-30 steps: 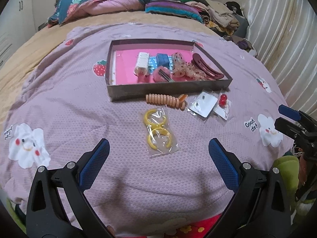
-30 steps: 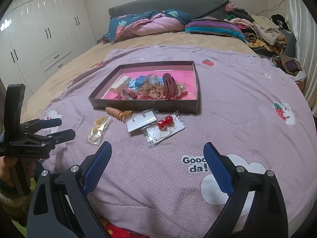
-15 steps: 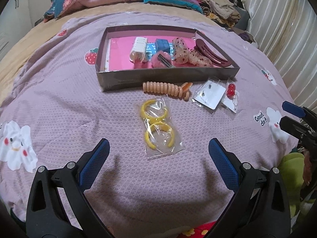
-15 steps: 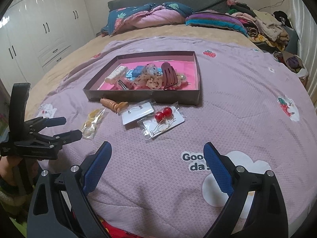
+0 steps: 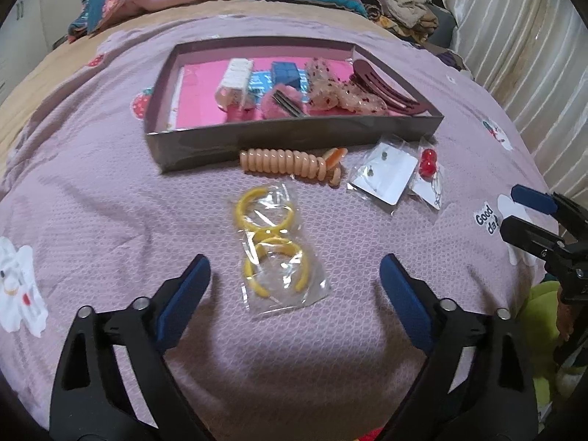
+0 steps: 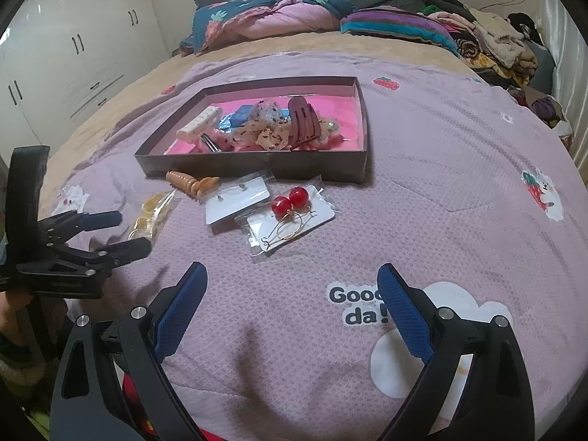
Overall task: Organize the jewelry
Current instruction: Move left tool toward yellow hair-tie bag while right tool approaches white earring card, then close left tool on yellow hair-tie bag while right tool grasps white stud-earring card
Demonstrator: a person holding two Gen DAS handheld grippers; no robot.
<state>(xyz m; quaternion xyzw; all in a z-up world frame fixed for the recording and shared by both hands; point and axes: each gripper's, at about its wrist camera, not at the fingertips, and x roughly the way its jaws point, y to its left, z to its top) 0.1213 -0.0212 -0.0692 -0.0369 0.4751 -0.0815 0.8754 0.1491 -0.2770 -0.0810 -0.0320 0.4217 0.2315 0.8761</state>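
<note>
A dark box with a pink floor [image 5: 294, 137] [image 6: 253, 163] lies on the purple bedspread and holds several hair clips. In front of it lie an orange spiral hair tie [image 5: 290, 163] [image 6: 185, 182], a clear bag of yellow hoops [image 5: 273, 246] [image 6: 150, 215], a white earring card [image 5: 386, 176] [image 6: 235, 198] and a bag with red ball earrings [image 5: 428, 163] [image 6: 290, 205]. My left gripper [image 5: 294, 283] [image 6: 117, 233] is open and empty, just short of the yellow hoops. My right gripper [image 6: 290, 294] [image 5: 522, 213] is open and empty, short of the red earrings.
Pillows and folded blankets [image 6: 272, 18] are piled at the head of the bed. A heap of clothes [image 6: 488, 44] lies at the far right by a curtain [image 5: 522, 55]. White wardrobes [image 6: 66, 58] stand to the left.
Both grippers have moved forward and lower toward the items in front of the box. The yellow hoops now lie close to my left fingertips. Nothing has been picked up.
</note>
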